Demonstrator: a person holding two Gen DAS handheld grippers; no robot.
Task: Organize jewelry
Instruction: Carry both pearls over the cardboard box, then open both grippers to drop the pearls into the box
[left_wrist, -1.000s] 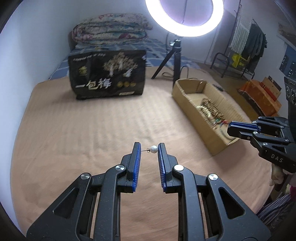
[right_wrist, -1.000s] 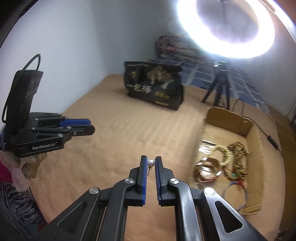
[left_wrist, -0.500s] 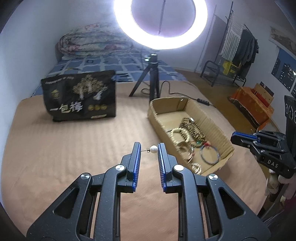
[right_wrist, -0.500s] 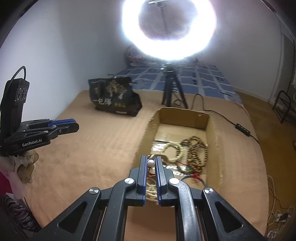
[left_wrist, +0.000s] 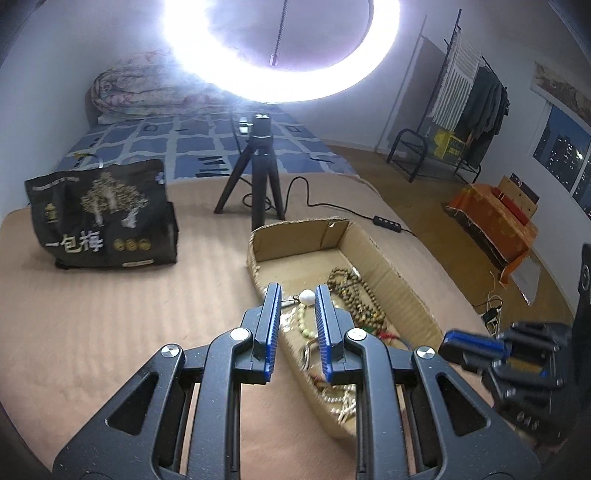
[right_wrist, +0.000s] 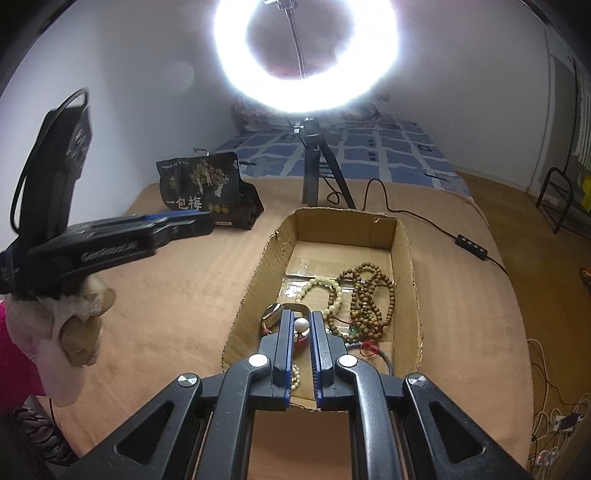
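Each gripper holds a white pearl earring between its blue pads. My left gripper (left_wrist: 297, 297) is shut on a pearl earring (left_wrist: 306, 296), its thin post across the gap, over the near left wall of the cardboard box (left_wrist: 384, 264). My right gripper (right_wrist: 302, 325) is shut on a second pearl earring (right_wrist: 301, 325) above the box's (right_wrist: 404, 240) near end. Inside lie brown bead strands (right_wrist: 369, 295), a pale bead bracelet (right_wrist: 328, 291) and a bangle (right_wrist: 275, 314). The left gripper also shows in the right wrist view (right_wrist: 184, 223), the right gripper in the left wrist view (left_wrist: 469, 347).
A black printed bag (left_wrist: 99, 218) stands at the back left of the tan-covered surface (left_wrist: 110, 314). A ring light on a tripod (left_wrist: 264, 177) stands behind the box, its cable (right_wrist: 436, 225) trailing right. A bed with a blue quilt lies beyond.
Both grippers have moved right and forward, from over the bare cover to over the cardboard box, each still holding its pearl earring.
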